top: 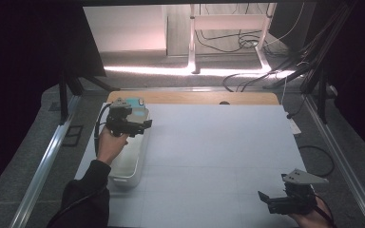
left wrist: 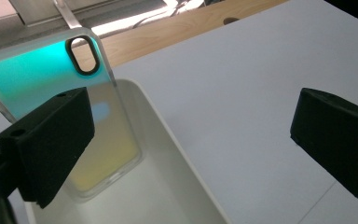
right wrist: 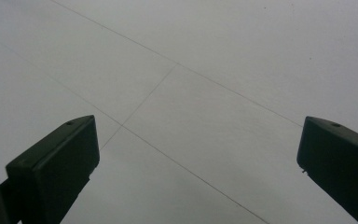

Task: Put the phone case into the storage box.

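Your left claw (left wrist: 191,135) hangs over the white tray (left wrist: 186,163) at the bench's (top: 218,142) left edge, jaws apart, gripping nothing. The phone case (left wrist: 51,93) leans inside the tray against its wall, apparently already dropped off or yet to be picked. Your right claw (right wrist: 196,158), jaws also apart, idles over bare bench.

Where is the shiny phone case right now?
The phone case leans inside the white tray at the table's left side, just beyond the open left gripper.
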The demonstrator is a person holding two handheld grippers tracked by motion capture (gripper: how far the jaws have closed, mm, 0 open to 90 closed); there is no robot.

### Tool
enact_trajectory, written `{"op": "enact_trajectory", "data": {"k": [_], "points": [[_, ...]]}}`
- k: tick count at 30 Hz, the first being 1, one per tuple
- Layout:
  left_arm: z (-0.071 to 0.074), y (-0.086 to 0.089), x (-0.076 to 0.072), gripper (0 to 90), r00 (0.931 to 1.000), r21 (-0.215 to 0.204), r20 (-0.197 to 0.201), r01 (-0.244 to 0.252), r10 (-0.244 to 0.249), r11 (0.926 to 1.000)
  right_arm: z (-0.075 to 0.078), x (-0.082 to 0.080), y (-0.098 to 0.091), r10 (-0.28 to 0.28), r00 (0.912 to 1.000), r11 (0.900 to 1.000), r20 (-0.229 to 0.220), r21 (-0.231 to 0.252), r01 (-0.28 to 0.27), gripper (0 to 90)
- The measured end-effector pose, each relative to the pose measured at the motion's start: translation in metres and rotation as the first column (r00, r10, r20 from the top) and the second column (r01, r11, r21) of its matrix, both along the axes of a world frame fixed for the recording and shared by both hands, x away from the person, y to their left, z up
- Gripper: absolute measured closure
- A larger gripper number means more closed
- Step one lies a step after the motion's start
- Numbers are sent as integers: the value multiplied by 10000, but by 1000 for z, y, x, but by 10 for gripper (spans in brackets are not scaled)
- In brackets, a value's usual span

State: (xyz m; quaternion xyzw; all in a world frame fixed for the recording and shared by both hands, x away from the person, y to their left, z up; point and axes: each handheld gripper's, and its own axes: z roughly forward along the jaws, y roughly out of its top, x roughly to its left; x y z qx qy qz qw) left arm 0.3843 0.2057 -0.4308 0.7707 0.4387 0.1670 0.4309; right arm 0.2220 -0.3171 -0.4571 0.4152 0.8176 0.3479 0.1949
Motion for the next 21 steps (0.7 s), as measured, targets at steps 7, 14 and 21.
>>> {"op": "enact_trajectory", "data": {"k": [7,14,21], "points": [[-1,0,-7,1,9994,-457,213,287,-278,9985,0,-1,1,64,10000,9999,57,-82,-63,0],[-1,-3,-16,0,9981,-377,302,551,-540,9978,0,-1,1,66,10000,9999,25,-91,-66,0],[-2,-4,-24,0,9961,-512,441,788,-766,9956,0,0,1,89,10000,9999,1,-82,-89,0]]}}
